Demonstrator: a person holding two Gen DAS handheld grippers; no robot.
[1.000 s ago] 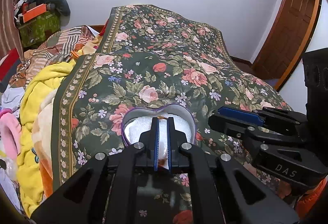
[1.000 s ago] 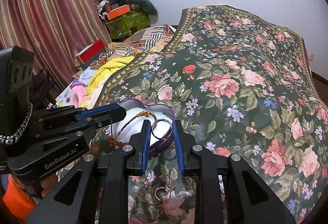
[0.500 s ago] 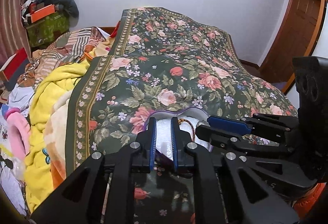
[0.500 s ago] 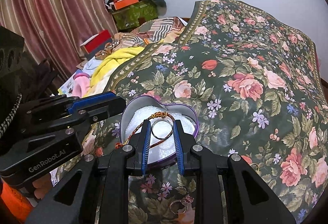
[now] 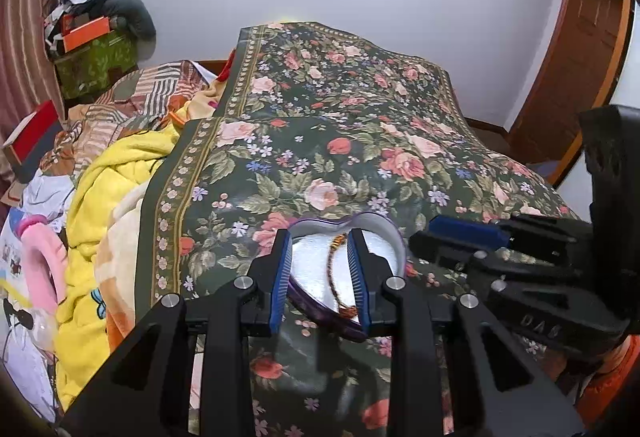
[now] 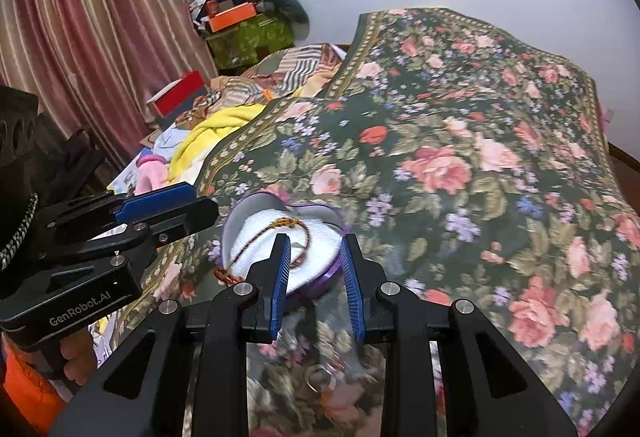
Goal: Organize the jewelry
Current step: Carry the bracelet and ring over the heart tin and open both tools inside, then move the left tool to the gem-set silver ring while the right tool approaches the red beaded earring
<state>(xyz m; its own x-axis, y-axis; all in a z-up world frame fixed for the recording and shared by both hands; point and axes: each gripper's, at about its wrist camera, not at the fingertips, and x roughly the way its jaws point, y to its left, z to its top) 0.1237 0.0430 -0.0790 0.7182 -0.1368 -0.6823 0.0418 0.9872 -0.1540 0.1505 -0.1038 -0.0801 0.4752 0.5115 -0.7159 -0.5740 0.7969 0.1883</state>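
Observation:
A purple heart-shaped tin (image 5: pixel 386 233) (image 6: pixel 240 207) with a white lining sits on the floral bedspread. A brown beaded bracelet (image 5: pixel 335 269) (image 6: pixel 276 227) lies in it, one end hanging over the rim. My left gripper (image 5: pixel 319 269) is open above the tin's near edge, empty. My right gripper (image 6: pixel 314 269) is open and empty just over the tin's near rim. A silver ring (image 6: pixel 320 377) lies on the bedspread below the right gripper, blurred. Each gripper shows in the other's view: the right gripper (image 5: pixel 432 237) and the left gripper (image 6: pixel 200 203).
The floral bedspread (image 6: pixel 460 157) covers the bed. Yellow and striped blankets (image 5: pixel 112 173) are heaped on its left side. Boxes and clothes (image 5: pixel 92 49) are piled in the far left corner. A wooden door (image 5: pixel 576 77) is at right.
My left gripper opened, letting go of the bracelet, which now lies in the tin. My right gripper opened wider; the silver ring it held is no longer between its fingers. Both pulled back slightly.

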